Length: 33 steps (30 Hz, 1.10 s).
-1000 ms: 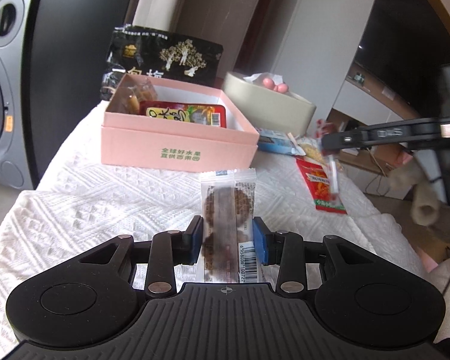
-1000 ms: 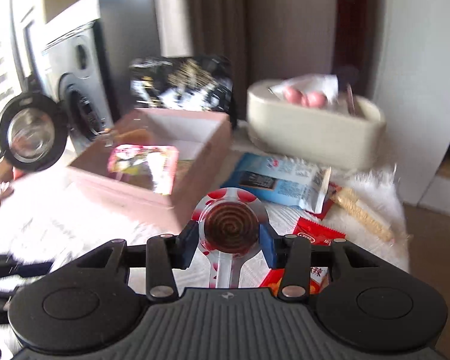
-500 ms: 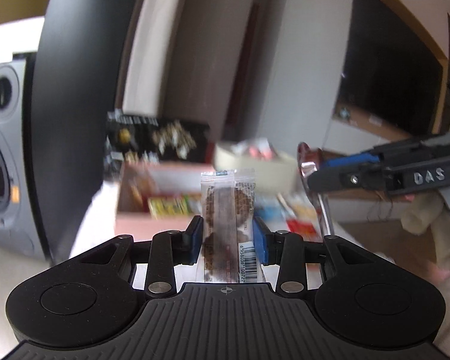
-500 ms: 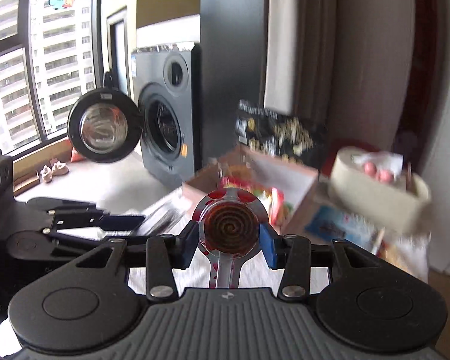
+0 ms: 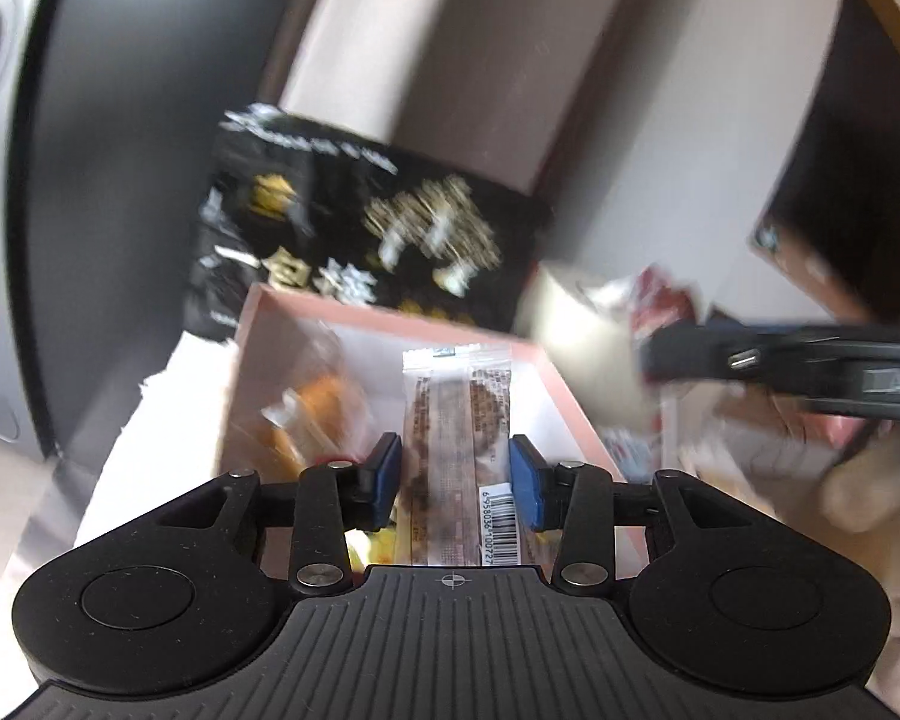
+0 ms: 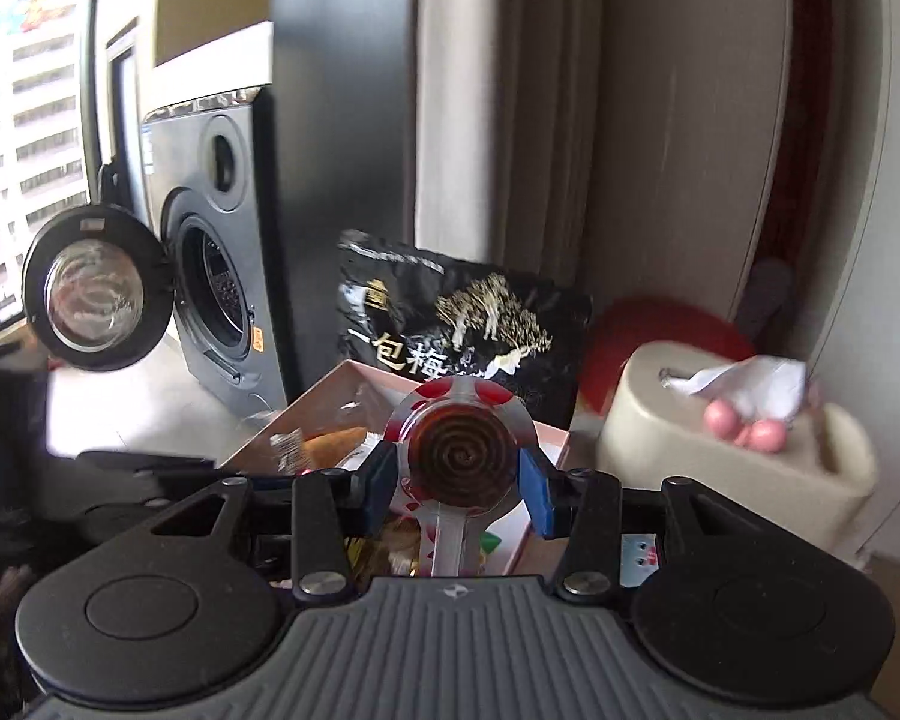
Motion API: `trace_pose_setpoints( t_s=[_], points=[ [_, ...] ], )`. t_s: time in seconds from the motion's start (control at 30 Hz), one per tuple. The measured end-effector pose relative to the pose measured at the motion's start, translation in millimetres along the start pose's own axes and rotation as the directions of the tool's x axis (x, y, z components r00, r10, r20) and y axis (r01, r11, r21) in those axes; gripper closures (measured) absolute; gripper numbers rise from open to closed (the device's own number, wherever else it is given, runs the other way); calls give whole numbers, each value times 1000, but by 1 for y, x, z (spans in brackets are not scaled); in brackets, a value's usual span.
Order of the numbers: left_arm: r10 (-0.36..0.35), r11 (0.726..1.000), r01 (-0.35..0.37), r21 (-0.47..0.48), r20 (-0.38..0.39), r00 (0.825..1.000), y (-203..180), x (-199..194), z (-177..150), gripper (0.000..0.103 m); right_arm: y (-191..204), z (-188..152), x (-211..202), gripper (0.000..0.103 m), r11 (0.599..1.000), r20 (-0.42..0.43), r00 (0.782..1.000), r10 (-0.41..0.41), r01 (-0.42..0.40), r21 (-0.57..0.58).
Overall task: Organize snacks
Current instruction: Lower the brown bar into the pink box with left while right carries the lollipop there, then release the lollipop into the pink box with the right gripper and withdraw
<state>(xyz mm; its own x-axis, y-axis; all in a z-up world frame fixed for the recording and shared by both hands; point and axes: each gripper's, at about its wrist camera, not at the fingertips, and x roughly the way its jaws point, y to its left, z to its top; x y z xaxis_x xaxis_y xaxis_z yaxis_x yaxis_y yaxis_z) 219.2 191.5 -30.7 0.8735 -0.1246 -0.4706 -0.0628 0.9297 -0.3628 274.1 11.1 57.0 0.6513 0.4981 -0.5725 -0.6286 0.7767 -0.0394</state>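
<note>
1. Two grippers each carry a snack. The left gripper point(image 5: 455, 483) has its blue pads closed against the sides of a long clear-wrapped brown biscuit bar with a barcode label point(image 5: 459, 444), which stands upright between them.
2. The right gripper point(image 6: 457, 477) is clamped on a round brown spiral lollipop in a clear wrapper with red spots point(image 6: 459, 450), its stick pointing down toward the camera.
3. Just beyond both sets of fingers lies the open pink cardboard box point(image 5: 390, 324), with an orange-brown wrapped snack point(image 5: 318, 414) inside; bar and lollipop both hang over it.
4. Only the left view shows the right gripper from the side point(image 5: 810, 360); only the right view shows the grey front-loading washing machine with its round door open point(image 6: 210, 276) and pink balls point(image 6: 744, 426) on the beige oval container point(image 6: 648, 414).
5. Behind the box stands a black snack bag with gold tree print point(image 6: 462, 318).
6. Half a second ago the box was farther off in both views; both grippers have come in over it, holding the same items.
</note>
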Motion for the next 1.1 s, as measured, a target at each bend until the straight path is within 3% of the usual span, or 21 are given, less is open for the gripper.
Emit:
trace_pose_setpoints(
  t_s=[0.13, 0.27, 0.37, 0.43, 0.5, 0.63, 0.73, 0.9, 1.1],
  points=[
    [94, 994, -95, 53, 11, 995, -1, 2, 1, 59, -13, 6, 47, 58, 998, -13, 999, 36, -35, 57],
    [3, 992, 5, 128, -65, 998, -8, 12, -2, 57, -15, 9, 76, 55, 996, -50, 998, 35, -31, 80],
    [-25, 974, 58, 220, -151, 988, -20, 25, -4, 55, -18, 8, 61, 50, 997, -25, 999, 24, -22, 76],
    [63, 966, -21, 259, -156, 986, -26, 34, -4, 55, -26, 5, 43, 43, 998, -3, 1000, -5, 6, 67],
    [178, 954, -132, 269, -153, 972, -28, 42, -4, 55, -37, -2, 23, 41, 997, 17, 998, -52, 51, 57],
    [240, 948, -201, 248, -139, 961, -28, 41, -3, 55, -58, -23, -14, 38, 990, 15, 991, -131, 131, 44],
    [290, 928, -261, 266, -77, 954, -34, 31, -1, 58, -72, -46, -39, 35, 983, 10, 984, -178, 178, 34],
    [318, 902, -298, 312, -15, 948, -52, 16, 5, 58, -87, -82, -59, 34, 975, -16, 975, -223, 223, -20],
    [309, 893, -280, 352, -27, 951, -74, 13, 6, 58, -103, -102, -70, 34, 978, -53, 977, -206, 208, 23]
  ],
)
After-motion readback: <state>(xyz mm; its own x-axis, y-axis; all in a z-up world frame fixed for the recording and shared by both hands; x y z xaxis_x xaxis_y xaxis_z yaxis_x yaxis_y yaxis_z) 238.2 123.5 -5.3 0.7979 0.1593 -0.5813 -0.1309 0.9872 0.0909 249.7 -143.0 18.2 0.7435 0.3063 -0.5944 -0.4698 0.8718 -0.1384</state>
